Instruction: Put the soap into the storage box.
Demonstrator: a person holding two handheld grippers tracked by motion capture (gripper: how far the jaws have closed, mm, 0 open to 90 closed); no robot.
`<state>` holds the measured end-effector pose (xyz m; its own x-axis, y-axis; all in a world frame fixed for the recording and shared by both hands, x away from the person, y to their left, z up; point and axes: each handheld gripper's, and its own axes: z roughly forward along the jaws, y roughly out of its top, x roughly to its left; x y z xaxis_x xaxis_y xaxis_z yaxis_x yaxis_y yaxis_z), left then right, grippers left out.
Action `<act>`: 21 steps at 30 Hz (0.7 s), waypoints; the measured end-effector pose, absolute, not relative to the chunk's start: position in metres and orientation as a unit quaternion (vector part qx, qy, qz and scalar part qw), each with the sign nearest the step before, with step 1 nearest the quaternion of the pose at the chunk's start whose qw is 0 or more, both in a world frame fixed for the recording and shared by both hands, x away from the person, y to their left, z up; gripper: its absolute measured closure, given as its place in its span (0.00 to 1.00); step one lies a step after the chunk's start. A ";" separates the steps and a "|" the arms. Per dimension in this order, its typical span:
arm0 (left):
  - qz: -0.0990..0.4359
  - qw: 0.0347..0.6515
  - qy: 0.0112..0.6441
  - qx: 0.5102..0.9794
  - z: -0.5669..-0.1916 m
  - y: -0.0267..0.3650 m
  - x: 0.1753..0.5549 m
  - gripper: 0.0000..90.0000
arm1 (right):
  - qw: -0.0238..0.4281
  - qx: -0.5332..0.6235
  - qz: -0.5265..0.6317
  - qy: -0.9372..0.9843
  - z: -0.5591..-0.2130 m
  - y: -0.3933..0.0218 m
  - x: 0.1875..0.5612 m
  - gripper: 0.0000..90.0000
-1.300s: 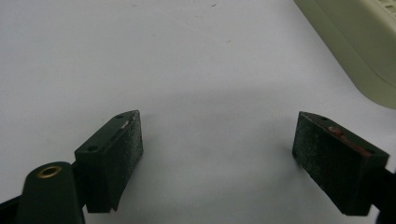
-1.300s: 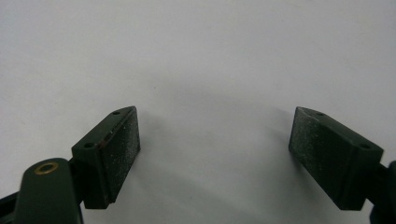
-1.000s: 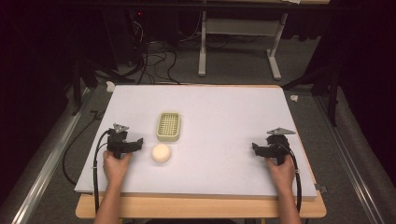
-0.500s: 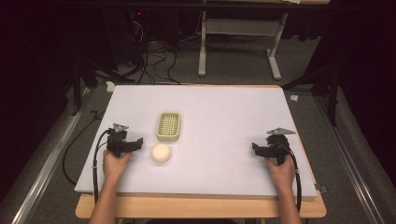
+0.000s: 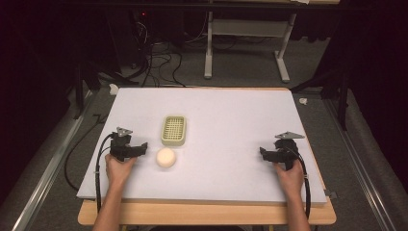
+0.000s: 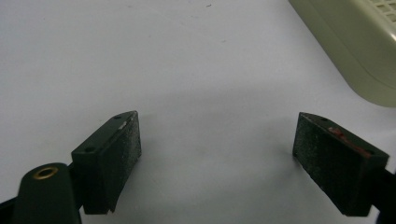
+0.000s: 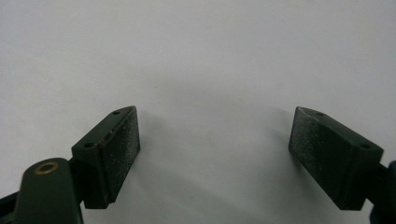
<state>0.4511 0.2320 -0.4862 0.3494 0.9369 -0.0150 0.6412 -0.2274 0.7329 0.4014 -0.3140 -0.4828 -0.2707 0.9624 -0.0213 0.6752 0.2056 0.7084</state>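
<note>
Near the table's left edge, the left gripper (image 5: 138,148) has spread jaws; the pale round ball (image 5: 166,157) beside it could roll if nudged.

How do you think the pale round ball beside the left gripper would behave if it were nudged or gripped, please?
The ball looks fully round and sits free on the flat white table, so a nudge would probably send it rolling. Its smooth curved surface may let it squirt out of flat jaws unless gripped across its middle. Its weight and softness cannot be judged here.
</note>
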 end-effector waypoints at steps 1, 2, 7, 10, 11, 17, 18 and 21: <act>0.221 0.334 0.524 0.751 -0.485 0.232 0.450 0.18 | 0.240 0.554 0.300 0.739 -0.483 -0.314 0.401 0.19; 0.219 0.338 0.524 0.751 -0.484 0.232 0.449 0.18 | 0.240 0.554 0.300 0.739 -0.483 -0.314 0.401 0.19; 0.219 0.352 0.516 0.750 -0.477 0.233 0.444 0.19 | 0.240 0.554 0.300 0.738 -0.483 -0.314 0.401 0.19; 0.213 0.363 0.517 0.746 -0.472 0.234 0.440 0.18 | 0.240 0.554 0.300 0.739 -0.483 -0.314 0.401 0.19; 0.212 0.365 0.515 0.746 -0.471 0.235 0.439 0.18 | 0.240 0.554 0.300 0.739 -0.483 -0.314 0.401 0.19; 0.206 0.376 0.498 0.753 -0.463 0.232 0.430 0.18 | 0.240 0.555 0.300 0.738 -0.483 -0.314 0.401 0.19; 0.205 0.379 0.495 0.754 -0.461 0.231 0.428 0.18 | 0.240 0.554 0.300 0.739 -0.483 -0.314 0.401 0.19; 0.192 0.391 0.483 0.759 -0.457 0.228 0.422 0.18 | 0.239 0.554 0.299 0.739 -0.483 -0.314 0.401 0.19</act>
